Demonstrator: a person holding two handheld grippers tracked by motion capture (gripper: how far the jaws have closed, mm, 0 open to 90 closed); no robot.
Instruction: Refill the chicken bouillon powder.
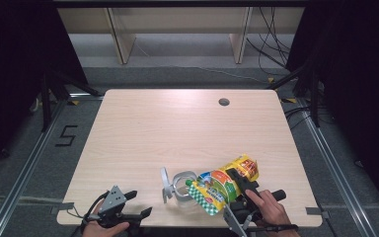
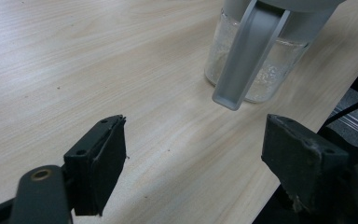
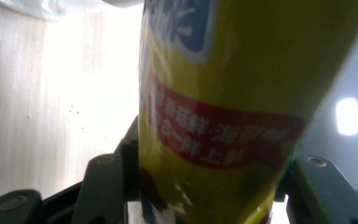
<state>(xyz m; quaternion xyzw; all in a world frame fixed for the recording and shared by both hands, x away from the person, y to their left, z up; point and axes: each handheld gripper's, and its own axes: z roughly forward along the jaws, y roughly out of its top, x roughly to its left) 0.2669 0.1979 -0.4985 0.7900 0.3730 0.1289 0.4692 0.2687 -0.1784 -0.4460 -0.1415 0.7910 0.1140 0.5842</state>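
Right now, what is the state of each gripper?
Left gripper: open, holding nothing.
Right gripper: closed on the yellow refill pouch, tilted over the glass jar.

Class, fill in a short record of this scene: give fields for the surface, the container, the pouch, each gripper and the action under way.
surface: light wooden table
container: clear glass jar with white granules, grey hinged lid flipped open, near the front edge
pouch: yellow and green spouted pouch, tipped with its green spout over the jar's mouth
right gripper: jaws clamped on the pouch
left gripper: jaws open, nothing between them, at the front left edge
action: pouring from pouch into jar, apparently
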